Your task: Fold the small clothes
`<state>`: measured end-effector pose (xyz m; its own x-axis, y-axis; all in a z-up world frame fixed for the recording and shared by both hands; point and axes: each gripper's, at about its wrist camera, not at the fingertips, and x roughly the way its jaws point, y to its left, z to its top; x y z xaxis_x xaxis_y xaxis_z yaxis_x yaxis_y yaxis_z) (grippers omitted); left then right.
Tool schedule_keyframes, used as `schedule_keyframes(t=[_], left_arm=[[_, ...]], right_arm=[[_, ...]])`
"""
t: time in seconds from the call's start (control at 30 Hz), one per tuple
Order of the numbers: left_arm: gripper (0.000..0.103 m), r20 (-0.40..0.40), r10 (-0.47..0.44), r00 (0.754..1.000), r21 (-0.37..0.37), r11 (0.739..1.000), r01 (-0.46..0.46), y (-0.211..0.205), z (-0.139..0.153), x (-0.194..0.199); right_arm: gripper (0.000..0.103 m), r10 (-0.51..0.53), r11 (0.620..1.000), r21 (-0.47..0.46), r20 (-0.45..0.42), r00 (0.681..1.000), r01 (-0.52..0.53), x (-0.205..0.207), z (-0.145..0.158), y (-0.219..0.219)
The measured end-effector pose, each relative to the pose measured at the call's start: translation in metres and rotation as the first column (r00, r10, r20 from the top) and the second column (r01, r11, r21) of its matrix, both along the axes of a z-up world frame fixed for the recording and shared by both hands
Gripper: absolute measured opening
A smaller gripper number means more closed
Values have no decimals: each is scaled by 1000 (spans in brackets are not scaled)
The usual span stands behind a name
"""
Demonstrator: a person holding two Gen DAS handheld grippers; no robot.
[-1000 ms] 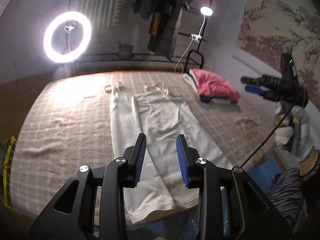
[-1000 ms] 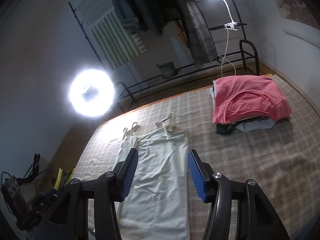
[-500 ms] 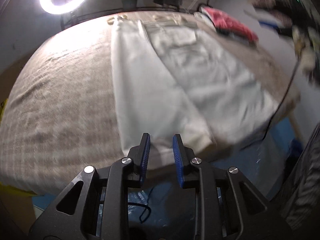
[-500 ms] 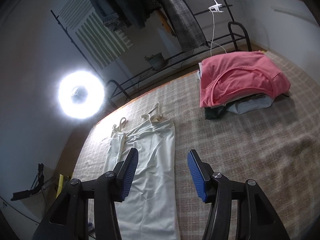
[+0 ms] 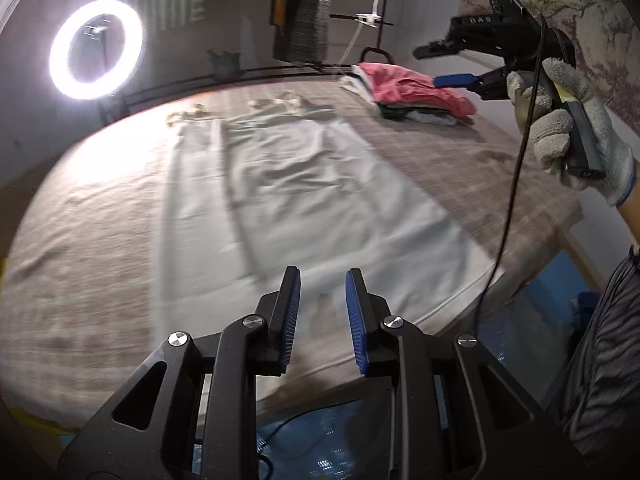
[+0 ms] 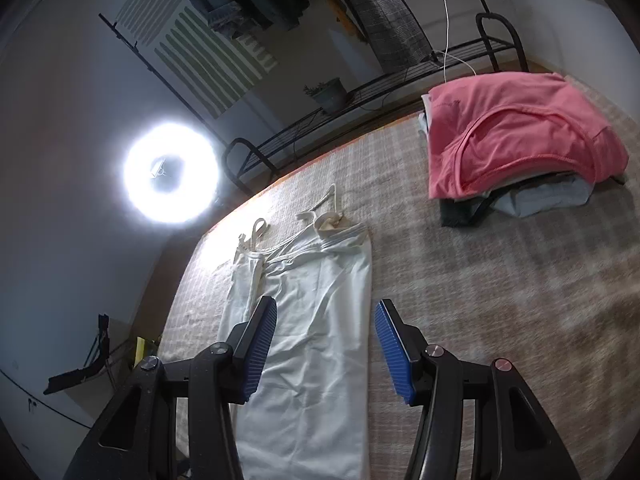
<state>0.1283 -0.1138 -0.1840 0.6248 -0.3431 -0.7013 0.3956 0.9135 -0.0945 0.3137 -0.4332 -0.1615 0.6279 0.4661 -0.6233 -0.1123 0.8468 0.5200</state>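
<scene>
The left gripper (image 5: 320, 312) has its ribbed blue fingers (image 5: 291, 312) spread wider than half a second ago, released and empty, and has pulled up from the near hem of the white strappy dress (image 5: 304, 200). The right gripper (image 6: 325, 350) hangs released too, slightly nearer the pink folded pile (image 6: 516, 136). The smooth, creased dress lies flat on the plaid woven bed cover (image 6: 500, 280), long axis near-to-far, straps far.

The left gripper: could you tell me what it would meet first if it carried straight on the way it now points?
Most likely the white garment. The left gripper is open with nothing between its fingers, and the garment's near hem lies just beyond the tips on the checked bedspread. Blur makes depth uncertain.
</scene>
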Motion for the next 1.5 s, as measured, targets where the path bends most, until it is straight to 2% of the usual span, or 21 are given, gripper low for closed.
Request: schedule_keyframes(t=[0.1, 0.23, 0.43, 0.53, 0.6, 0.63, 0.7, 0.83, 1.07, 1.27, 1.5], left_arm=[[23, -25, -54, 998, -22, 998, 53, -28, -5, 4], [23, -40, -145, 989, -16, 989, 144, -72, -13, -2], [23, -76, -226, 971, -8, 974, 226, -117, -26, -8], [26, -88, -251, 964, -20, 968, 250, -127, -29, -11], [36, -90, -266, 960, -17, 964, 266, -133, -31, -14], [38, -94, -272, 958, -13, 962, 272, -136, -32, -15], [38, -104, -285, 953, -23, 959, 284, -138, -33, -16], [38, -83, -274, 958, 39, 960, 278, -144, -37, -17], [38, -82, -307, 948, -24, 952, 306, -130, -33, -16], [38, -56, -327, 943, 46, 943, 330, -131, -39, -18], [36, -22, -344, 939, 97, 934, 345, -144, -42, -17]], right_arm=[[60, 11, 1000, -15, 25, 1000, -11, -5, 7, -6], [61, 20, 999, -30, 36, 999, -19, -13, 10, -19], [61, -6, 998, 60, 13, 1000, 5, -15, 8, -54], [61, -21, 997, 70, 23, 1000, 20, -17, 11, -64], [61, -26, 997, 76, 19, 999, 25, -17, 9, -68], [61, -27, 997, 77, 15, 1000, 26, -16, 8, -69], [61, -23, 997, 75, 7, 1000, 22, -13, 4, -68], [61, -9, 998, 65, -8, 1000, 9, -2, -3, -60], [61, 26, 998, 52, -28, 999, -25, 22, -13, -41], [61, -13, 999, 40, 5, 1000, 13, 26, -2, -56], [61, -70, 993, 96, -6, 998, 70, 26, -4, -81]])
